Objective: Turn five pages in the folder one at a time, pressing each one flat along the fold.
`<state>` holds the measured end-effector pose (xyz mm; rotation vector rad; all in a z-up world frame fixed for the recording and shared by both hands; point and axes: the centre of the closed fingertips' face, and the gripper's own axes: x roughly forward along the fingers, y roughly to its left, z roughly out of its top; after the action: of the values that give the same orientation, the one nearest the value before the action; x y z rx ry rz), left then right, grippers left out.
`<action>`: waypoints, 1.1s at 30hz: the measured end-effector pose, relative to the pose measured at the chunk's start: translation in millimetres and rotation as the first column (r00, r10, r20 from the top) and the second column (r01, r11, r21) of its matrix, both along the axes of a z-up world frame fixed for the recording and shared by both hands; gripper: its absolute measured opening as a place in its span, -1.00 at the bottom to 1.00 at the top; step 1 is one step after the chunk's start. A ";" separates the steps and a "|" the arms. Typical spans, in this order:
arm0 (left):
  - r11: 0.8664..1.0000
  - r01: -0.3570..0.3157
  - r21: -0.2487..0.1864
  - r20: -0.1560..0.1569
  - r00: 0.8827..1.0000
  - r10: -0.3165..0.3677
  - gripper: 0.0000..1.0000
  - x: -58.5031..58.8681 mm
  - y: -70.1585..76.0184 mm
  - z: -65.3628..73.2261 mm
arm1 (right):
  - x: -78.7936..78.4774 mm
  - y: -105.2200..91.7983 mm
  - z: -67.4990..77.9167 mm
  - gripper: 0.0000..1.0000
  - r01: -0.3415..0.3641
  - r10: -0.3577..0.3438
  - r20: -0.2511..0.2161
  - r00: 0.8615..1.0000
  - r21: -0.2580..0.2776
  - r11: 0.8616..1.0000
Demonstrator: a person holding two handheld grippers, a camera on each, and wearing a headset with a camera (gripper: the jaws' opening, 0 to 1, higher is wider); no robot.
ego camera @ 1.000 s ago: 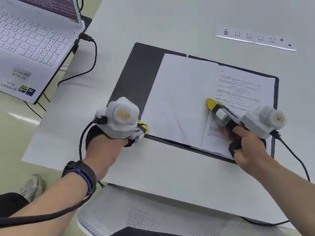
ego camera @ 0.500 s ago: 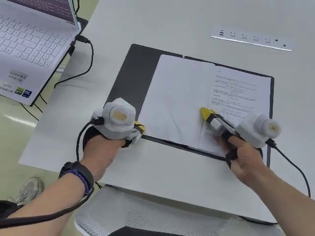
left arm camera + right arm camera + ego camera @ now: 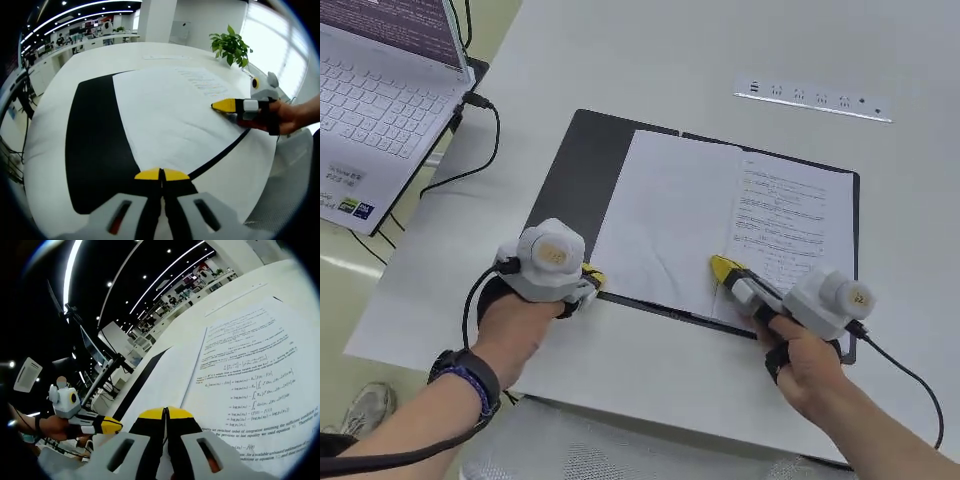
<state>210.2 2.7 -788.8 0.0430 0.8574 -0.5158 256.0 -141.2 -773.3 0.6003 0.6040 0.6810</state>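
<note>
Right tool [image 3: 720,266], held in a person's hand, has its yellow-tipped jaws pressed together with nothing between them. Its tip lies low on the paper of the folder [image 3: 578,172], at the fold between the two pages and close to the folder's near edge; it seems to touch the sheet.

The folder lies open and flat. A blank page [image 3: 665,215] covers the left of the fold, with a broad strip of the black cover bare further left. A printed page [image 3: 790,215], full of small lines of text, lies right of the fold.

Left tool [image 3: 592,275], in the person's other hand, also has its jaws closed on nothing. Its tip sits at the folder's near edge, by the blank page's near left corner, and in the left gripper view it is over the black cover.

The folder rests on a white table [image 3: 640,50]. Beyond the folder's far right corner lies a white power strip [image 3: 812,98]. Well to the folder's left an open laptop [image 3: 375,95] sits at the table's edge, with a black cable [image 3: 480,150] curling from it towards the folder.
</note>
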 end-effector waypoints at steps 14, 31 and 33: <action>1.000 0.009 0.009 0.004 1.000 -0.009 -1.00 2.0 1.9 -3.3 | -26.2 -0.1 -6.9 -1.00 -0.020 0.020 -0.019 1.000 -0.002 1.000; 1.000 -0.010 0.001 -0.005 1.000 0.010 -0.93 -0.2 -0.6 -3.3 | -38.5 -2.1 -6.7 -1.00 0.050 -0.043 -0.102 0.994 0.059 0.997; 0.998 -0.045 -0.036 -0.012 0.999 0.044 -0.90 -0.9 -1.3 -1.8 | -39.5 -2.5 -6.8 -1.00 0.063 -0.054 -0.122 0.991 0.074 0.995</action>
<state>209.3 1.4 -790.6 -0.0119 0.8584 -0.4898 216.5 -143.7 -780.1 0.7326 0.6715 0.6180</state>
